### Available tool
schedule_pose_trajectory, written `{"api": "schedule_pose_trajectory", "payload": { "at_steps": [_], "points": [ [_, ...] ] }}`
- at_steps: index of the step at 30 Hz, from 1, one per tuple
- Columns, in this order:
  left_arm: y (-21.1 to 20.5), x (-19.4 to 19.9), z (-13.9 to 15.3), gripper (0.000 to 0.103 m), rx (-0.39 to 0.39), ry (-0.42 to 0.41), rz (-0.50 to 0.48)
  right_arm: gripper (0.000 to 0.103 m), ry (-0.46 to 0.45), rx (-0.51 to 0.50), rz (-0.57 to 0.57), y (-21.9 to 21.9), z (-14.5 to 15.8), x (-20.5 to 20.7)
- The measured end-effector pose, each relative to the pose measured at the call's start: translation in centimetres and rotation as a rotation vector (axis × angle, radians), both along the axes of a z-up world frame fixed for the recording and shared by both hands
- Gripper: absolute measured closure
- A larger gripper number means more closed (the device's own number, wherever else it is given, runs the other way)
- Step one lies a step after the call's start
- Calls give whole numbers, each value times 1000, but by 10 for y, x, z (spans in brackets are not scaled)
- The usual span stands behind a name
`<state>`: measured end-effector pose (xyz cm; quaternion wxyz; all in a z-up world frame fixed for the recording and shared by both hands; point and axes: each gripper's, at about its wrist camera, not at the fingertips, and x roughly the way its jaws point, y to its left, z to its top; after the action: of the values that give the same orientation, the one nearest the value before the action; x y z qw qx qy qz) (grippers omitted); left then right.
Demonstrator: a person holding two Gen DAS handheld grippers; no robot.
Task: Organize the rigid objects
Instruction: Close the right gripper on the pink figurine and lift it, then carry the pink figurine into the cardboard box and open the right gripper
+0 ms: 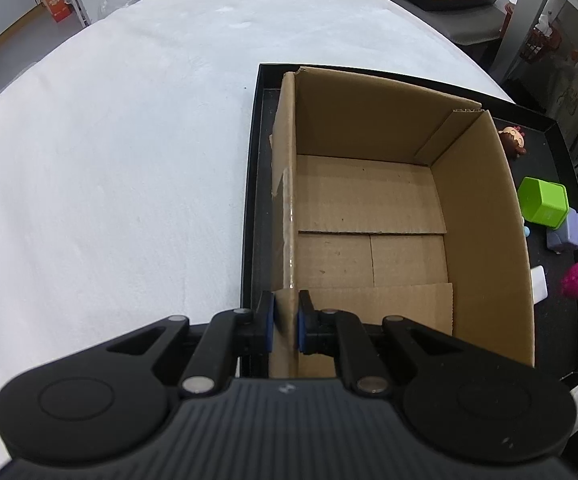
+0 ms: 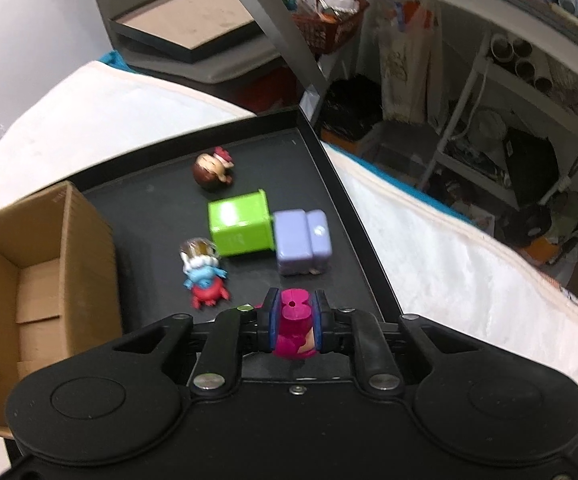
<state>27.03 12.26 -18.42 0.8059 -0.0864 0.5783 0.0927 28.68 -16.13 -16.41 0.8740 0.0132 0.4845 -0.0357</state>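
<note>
Right tool (image 2: 294,322), clenched on the magenta toy (image 2: 295,326), could drop it short of the cardboard box (image 2: 69,248) if its rounded body slips.

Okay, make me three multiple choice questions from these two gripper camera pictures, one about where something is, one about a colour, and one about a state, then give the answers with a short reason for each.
1. Where is the cardboard box?
A. On the black tray
B. On the floor
C. On a shelf

2. What colour is the cube-shaped toy beside the lavender block?
A. Red
B. Green
C. Yellow

3. What is the right gripper doing?
A. Standing open and empty
B. Clamping the box wall
C. Gripping a magenta toy

Answers:
1. A, the tray's rim frames the box.
2. B, it is bright green.
3. C, the toy sits pinched between both pads; the left gripper clamps the box wall.
</note>
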Motion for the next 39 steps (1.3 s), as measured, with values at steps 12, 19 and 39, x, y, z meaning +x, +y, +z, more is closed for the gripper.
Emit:
{"api": "schedule_pose_trajectory", "payload": {
  "at_steps": [12,19,39],
  "points": [
    [2,0,1,92,-13,-6,-6,87,-98,-6,68,36,41,2],
    [7,0,0,92,-35,-10,-9,87,-127,-19,126,64,53,2],
    [15,-1,1,91,-83,-11,-20,103,-95,29,329,138,54,12]
  ]
}}
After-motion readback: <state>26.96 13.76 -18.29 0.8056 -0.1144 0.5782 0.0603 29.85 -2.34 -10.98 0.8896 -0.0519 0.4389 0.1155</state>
